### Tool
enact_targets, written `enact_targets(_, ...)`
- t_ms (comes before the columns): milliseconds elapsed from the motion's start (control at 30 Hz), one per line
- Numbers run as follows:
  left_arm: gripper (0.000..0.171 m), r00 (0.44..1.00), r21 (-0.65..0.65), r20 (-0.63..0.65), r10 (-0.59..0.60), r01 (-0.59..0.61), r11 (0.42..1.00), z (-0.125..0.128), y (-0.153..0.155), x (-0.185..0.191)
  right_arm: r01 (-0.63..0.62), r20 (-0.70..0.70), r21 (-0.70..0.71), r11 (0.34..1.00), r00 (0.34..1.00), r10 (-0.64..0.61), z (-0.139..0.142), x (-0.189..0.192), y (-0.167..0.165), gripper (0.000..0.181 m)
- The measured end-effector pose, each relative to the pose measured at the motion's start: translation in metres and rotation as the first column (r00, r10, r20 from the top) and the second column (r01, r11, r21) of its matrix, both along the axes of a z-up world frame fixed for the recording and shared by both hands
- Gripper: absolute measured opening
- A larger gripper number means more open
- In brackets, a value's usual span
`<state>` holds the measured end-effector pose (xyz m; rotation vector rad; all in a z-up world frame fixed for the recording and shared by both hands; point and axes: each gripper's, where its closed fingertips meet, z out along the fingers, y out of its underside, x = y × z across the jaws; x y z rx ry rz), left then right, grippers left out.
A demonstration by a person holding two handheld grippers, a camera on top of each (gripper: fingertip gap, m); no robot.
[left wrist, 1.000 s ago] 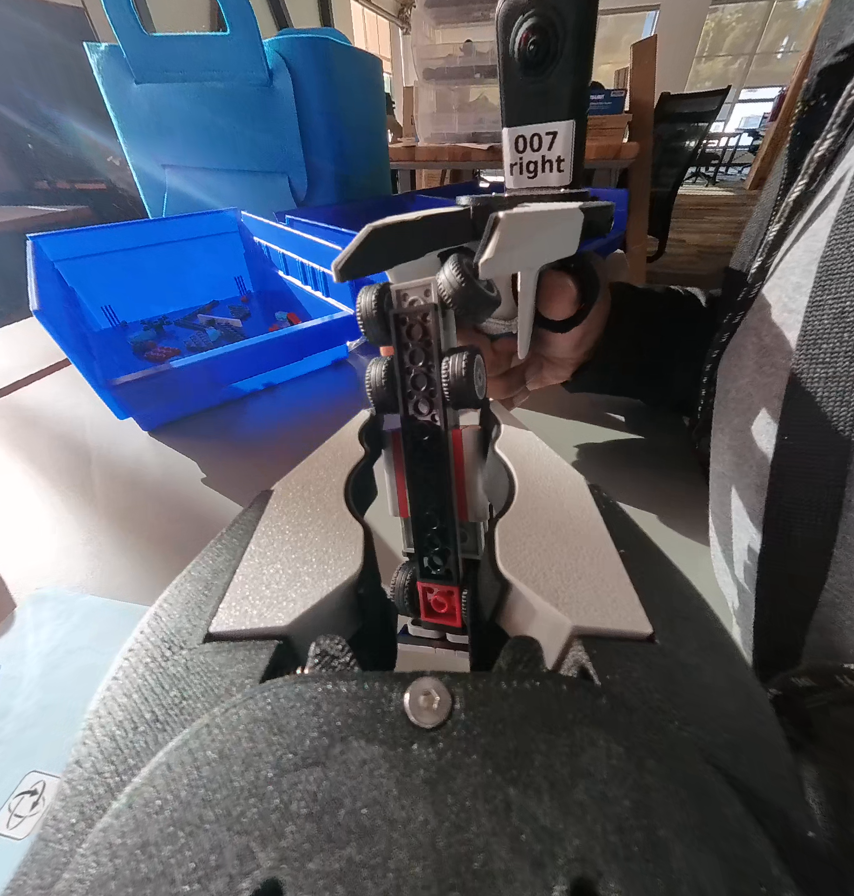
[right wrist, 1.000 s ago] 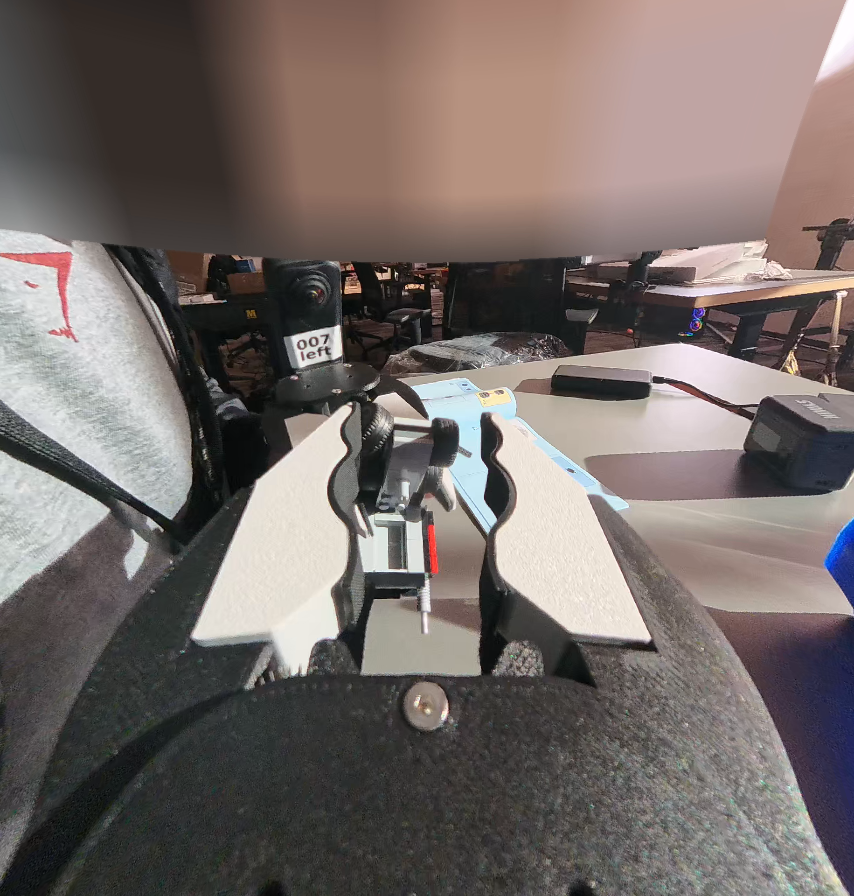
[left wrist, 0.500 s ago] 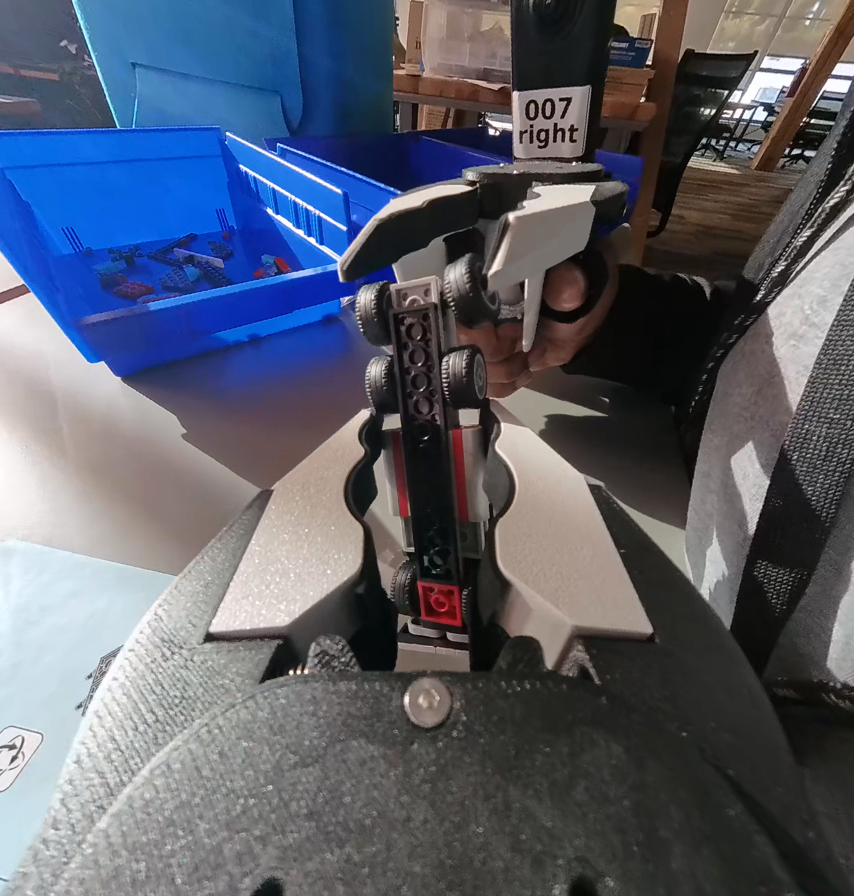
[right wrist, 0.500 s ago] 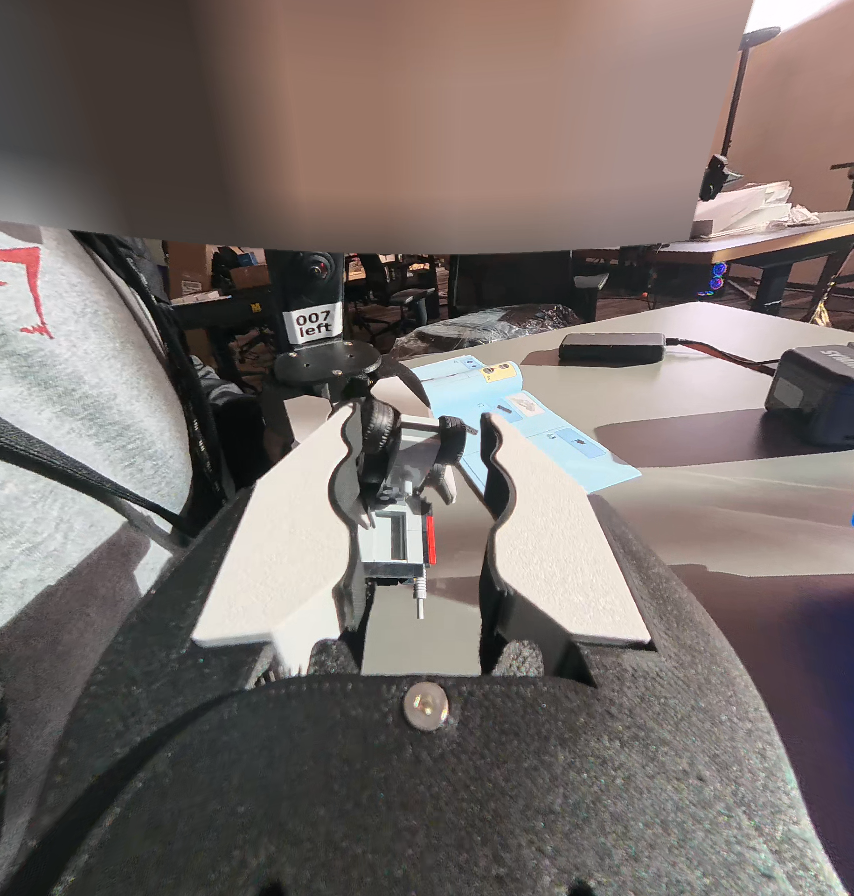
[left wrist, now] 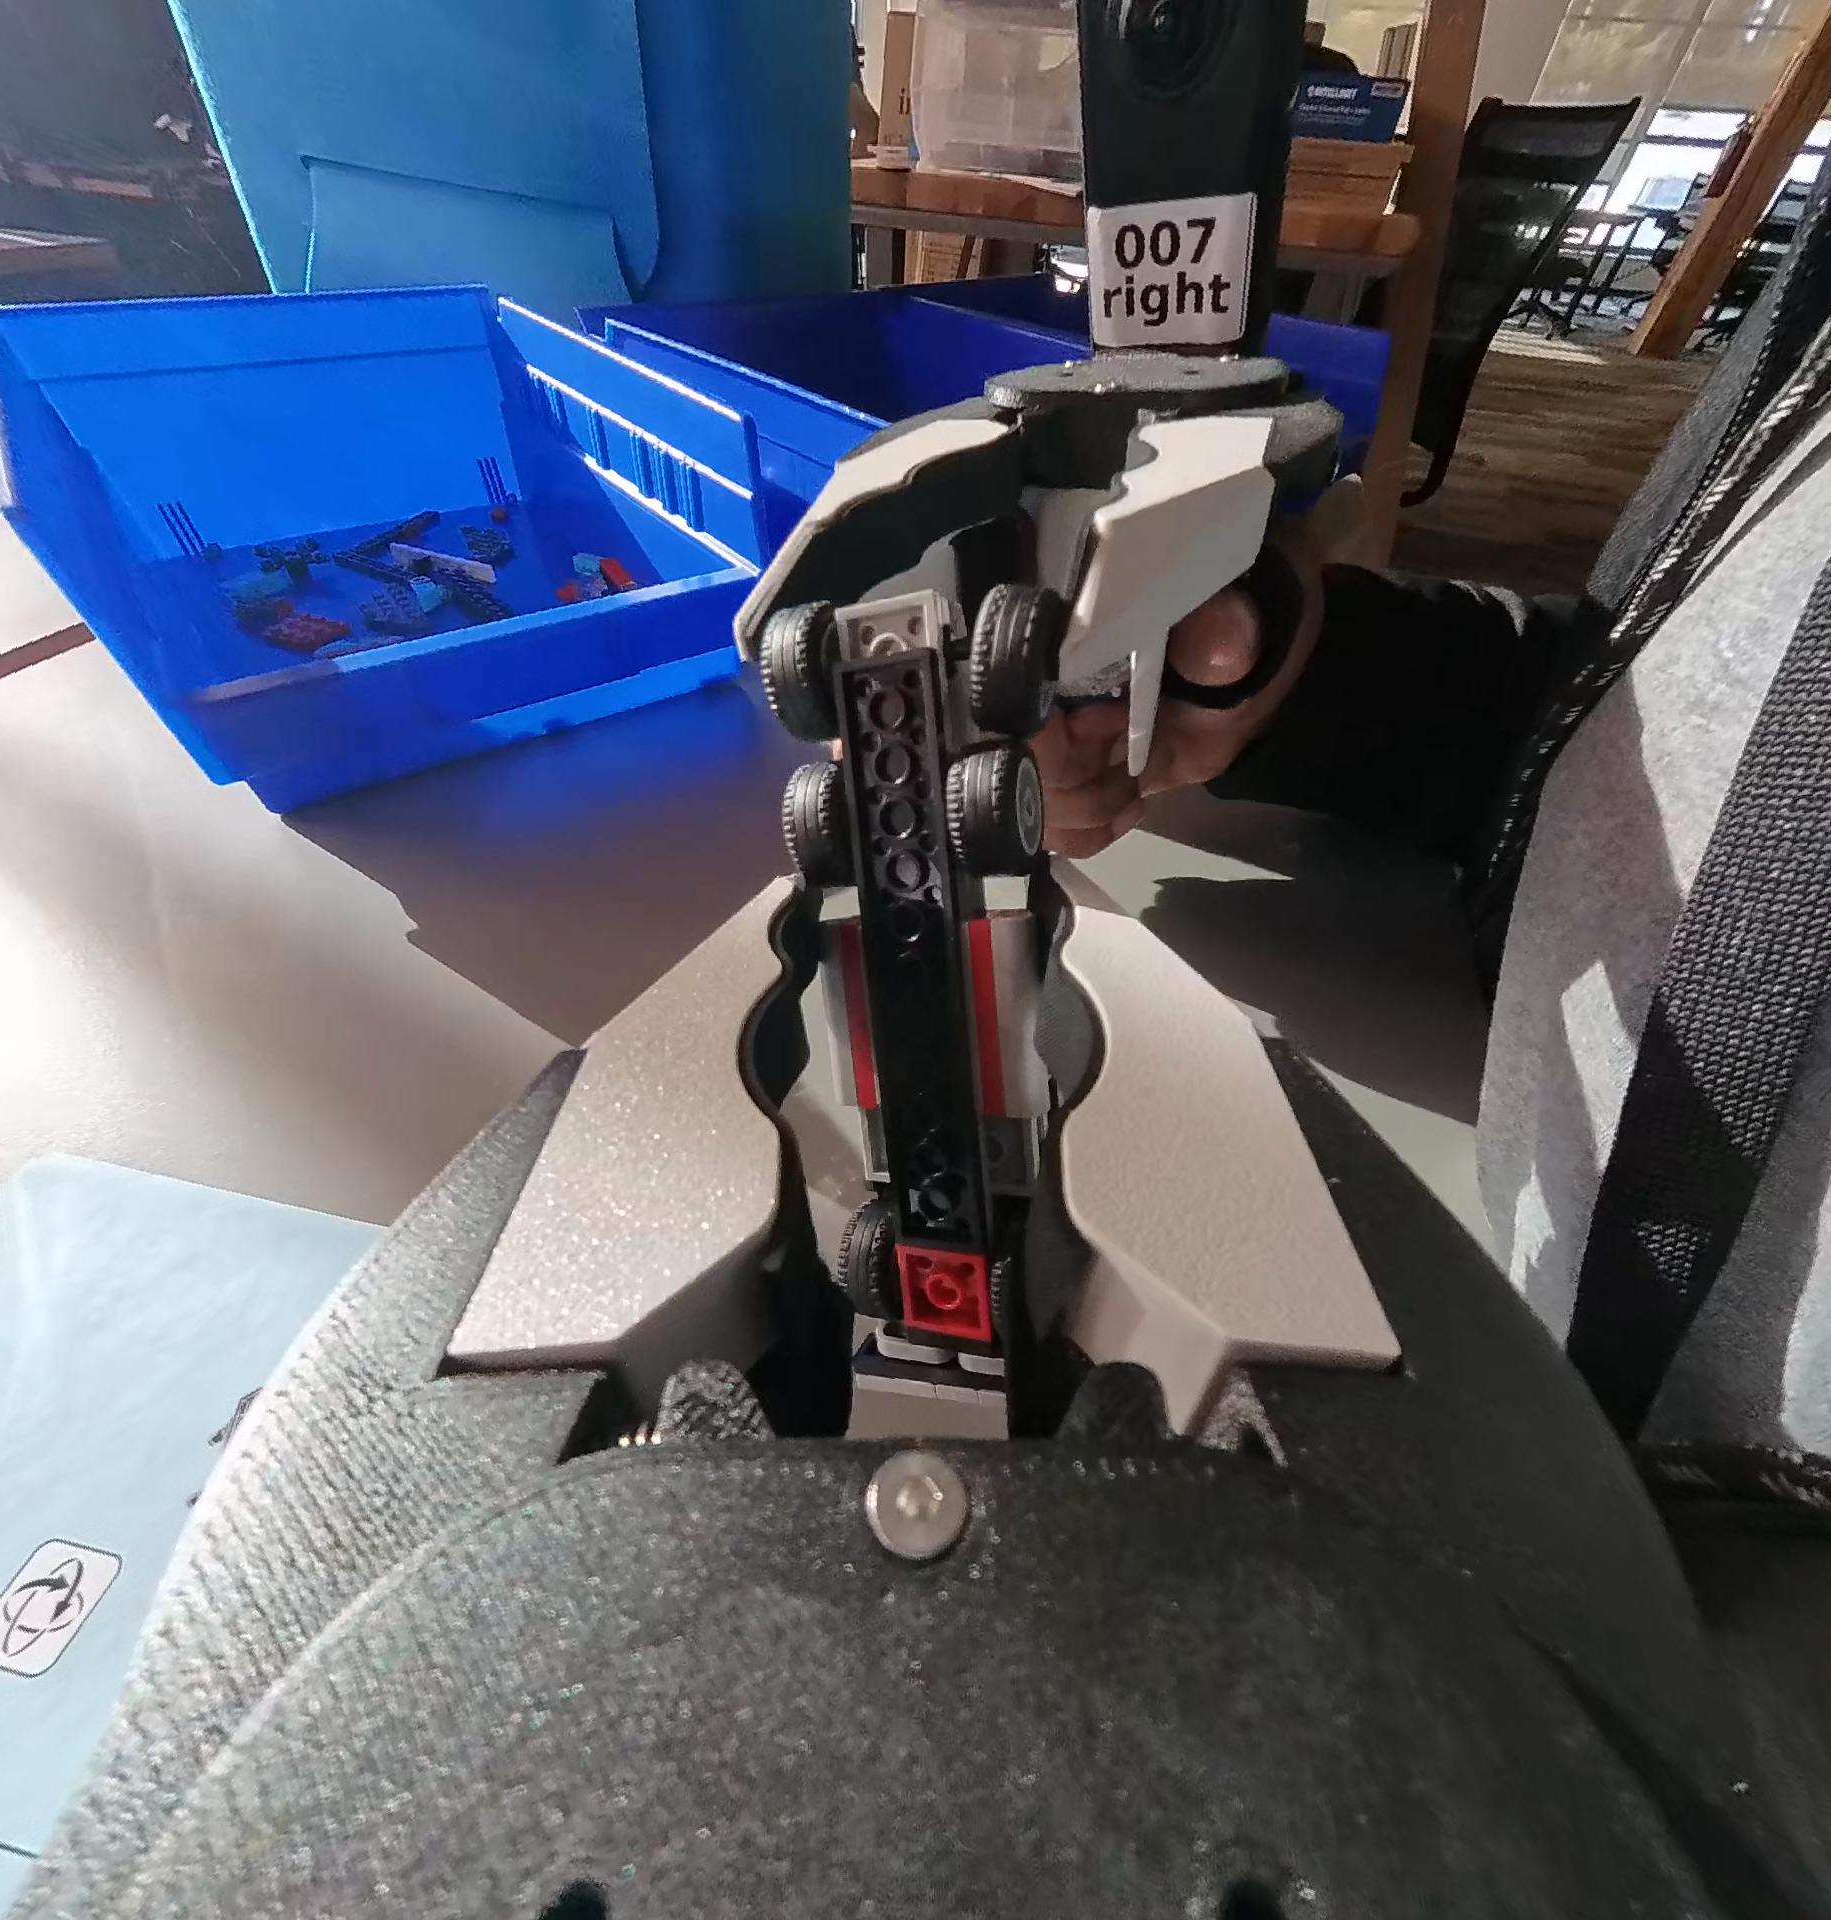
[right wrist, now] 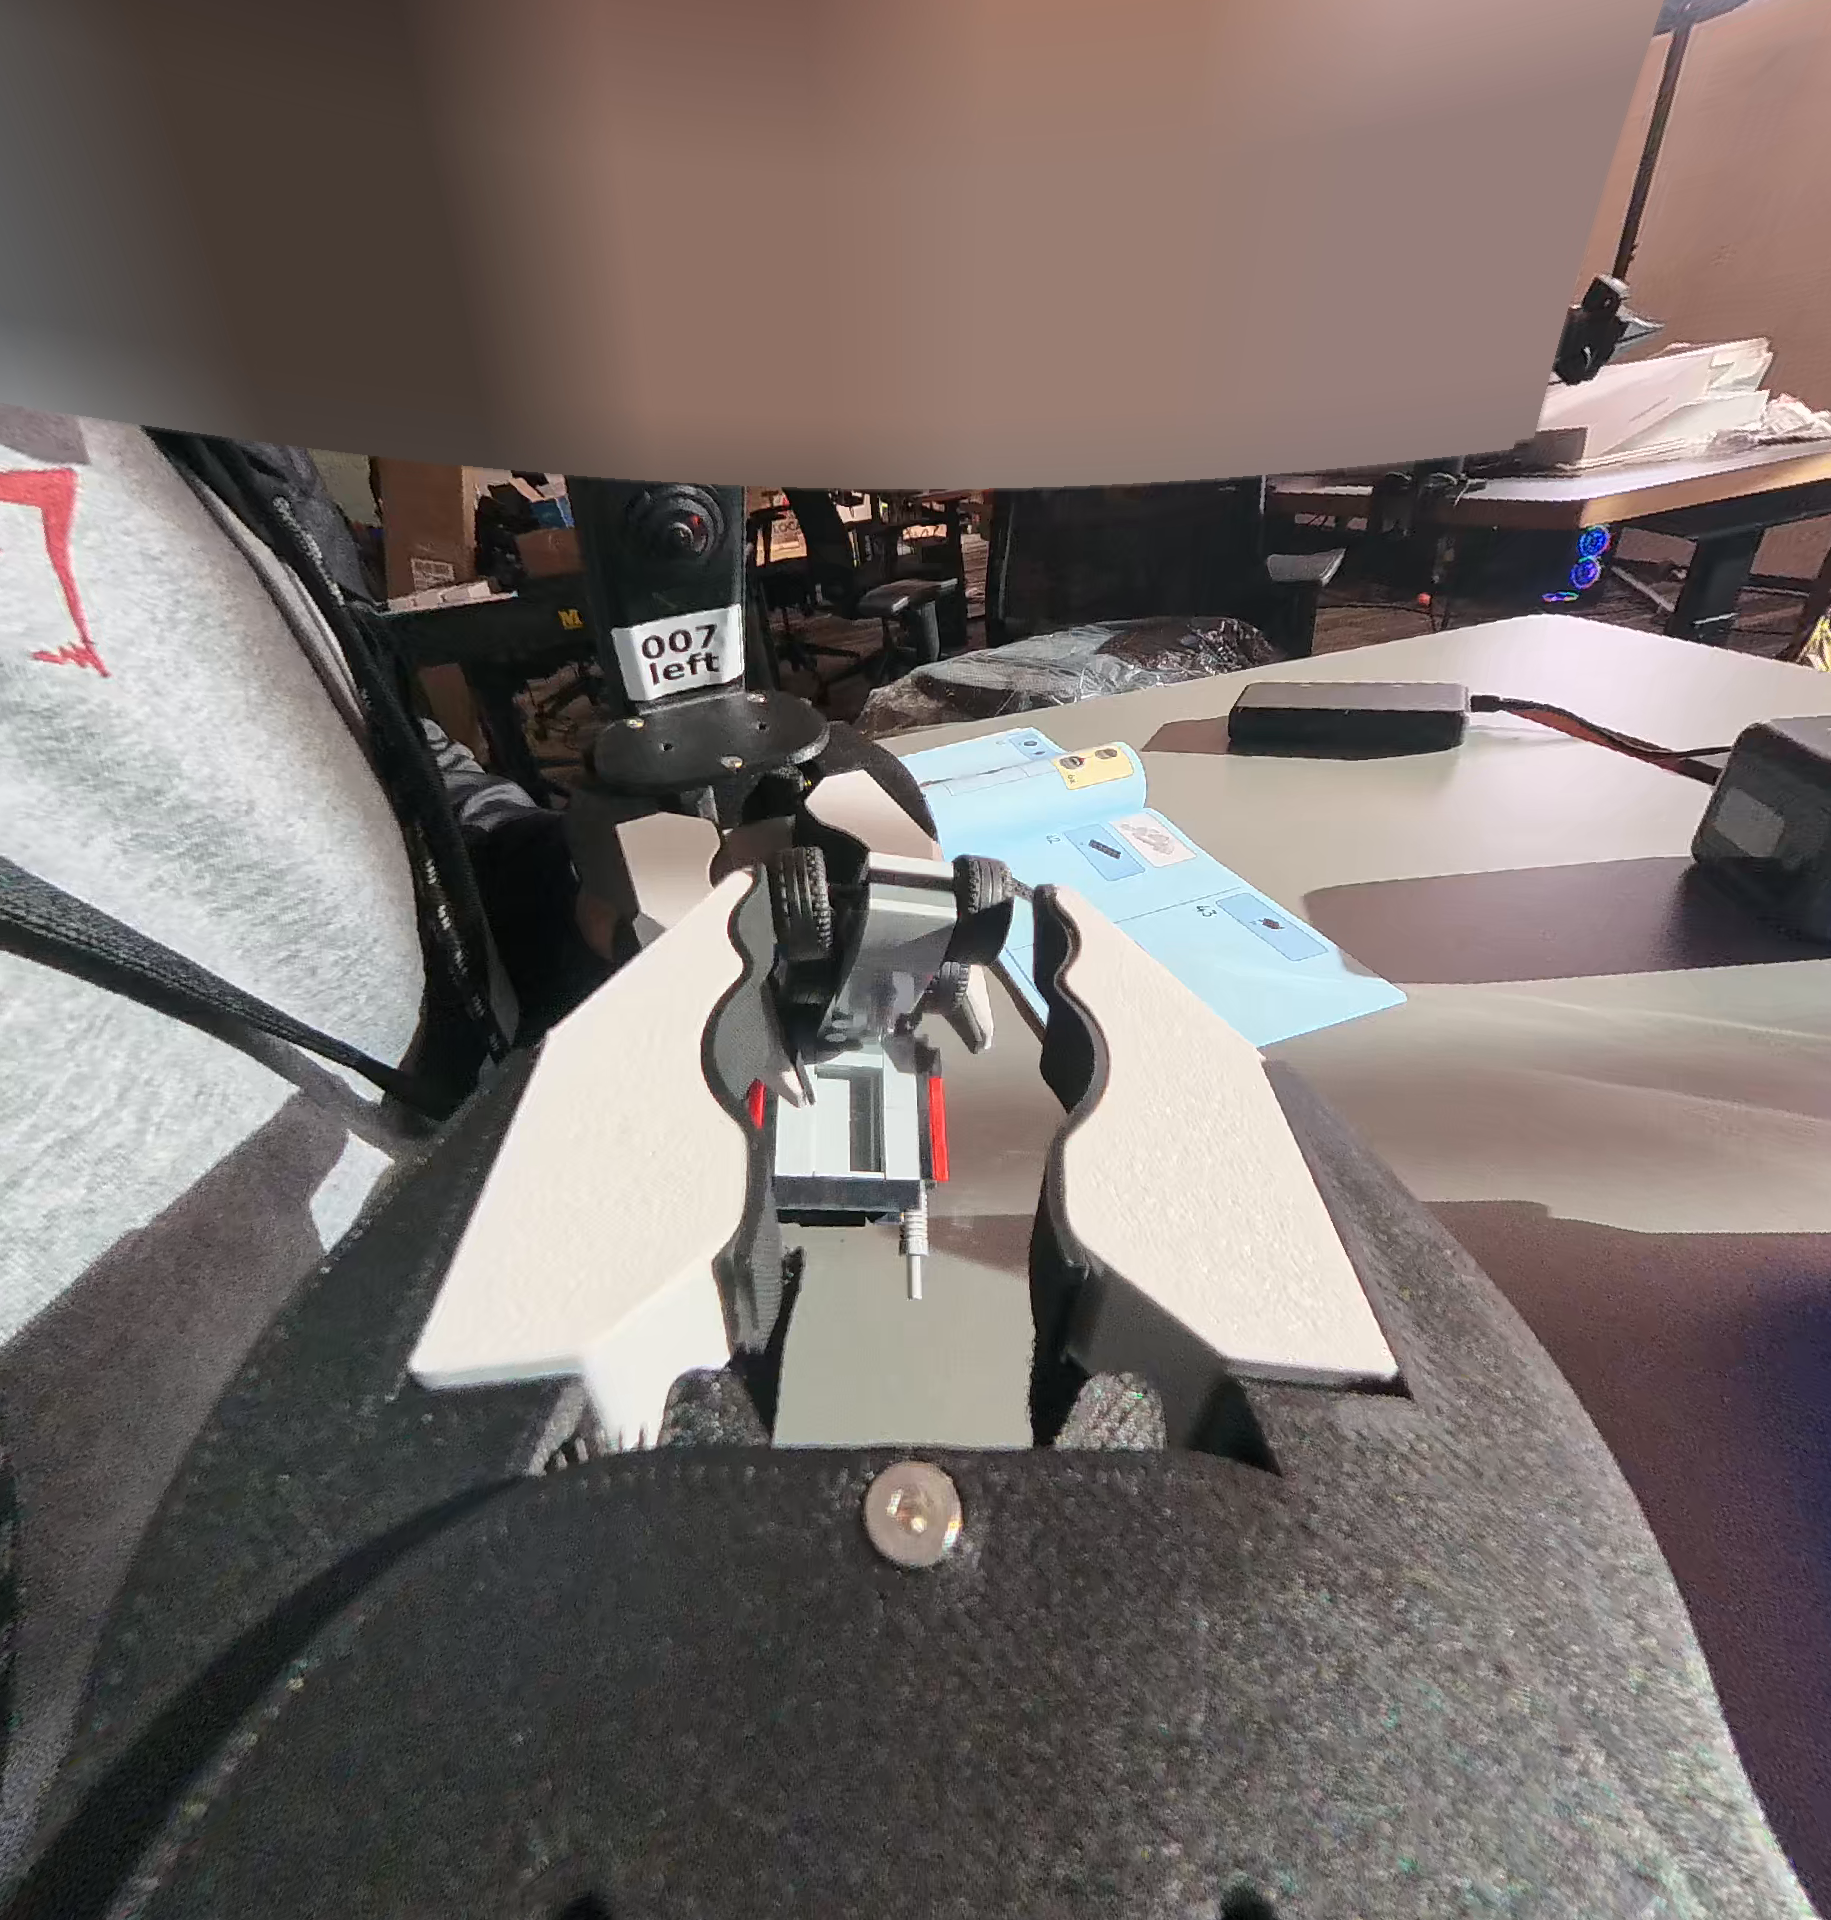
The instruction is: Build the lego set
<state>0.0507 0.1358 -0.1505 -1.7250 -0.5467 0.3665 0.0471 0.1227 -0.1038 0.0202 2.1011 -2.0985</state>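
Note:
A grey, black and red lego vehicle (left wrist: 916, 997) with black wheels is held above the table, underside toward the left wrist camera. My left gripper (left wrist: 926, 904) is shut on its middle. My right gripper (left wrist: 942, 665) faces it from the far side, its jaws spread around the wheeled end. In the right wrist view the vehicle (right wrist: 859, 1122) lies between my right gripper's (right wrist: 895, 894) fingers, against the left finger (right wrist: 620, 1122), with a gap to the right one. The left gripper (right wrist: 786, 800) shows just behind it.
A blue bin (left wrist: 454, 675) with several loose lego pieces stands on the table at the left, another blue bin (left wrist: 838, 353) behind it. A light blue instruction booklet (right wrist: 1150, 894) lies on the table. A black device (right wrist: 1794, 831) and a flat black box (right wrist: 1347, 712) sit at the right. Across from one pair of fingers to the other is roughly 4 cm.
Both grippers and the vehicle have shifted together, so the bin and booklet have moved in view. The left gripper's hold and the right gripper's opening look unchanged.

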Motion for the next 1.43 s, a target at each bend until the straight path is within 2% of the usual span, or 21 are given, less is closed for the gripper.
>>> enact_targets(400,0.041,1.000,-0.013,-0.030,0.002,-0.002,1.000,0.000,0.000,0.001,-0.004,-0.022,-0.025,1.000,1.000,0.004,0.002,0.001,0.001,0.052)
enact_targets(767,0.041,0.995,-0.052,-0.101,-0.002,-0.004,0.999,0.001,-0.001,0.002,-0.065,0.018,-0.035,0.997,0.998,0.066,0.002,0.008,0.000,0.047)
enact_targets(1133,0.041,0.990,-0.107,-0.142,0.018,-0.033,0.994,-0.002,-0.005,0.001,-0.071,0.101,-0.038,0.997,0.992,0.075,-0.003,0.008,-0.003,0.048)
enact_targets(1433,0.041,0.984,-0.133,-0.176,0.031,-0.055,0.990,-0.002,-0.007,0.002,-0.071,0.116,-0.031,0.997,0.991,0.074,-0.004,0.009,-0.004,0.049)
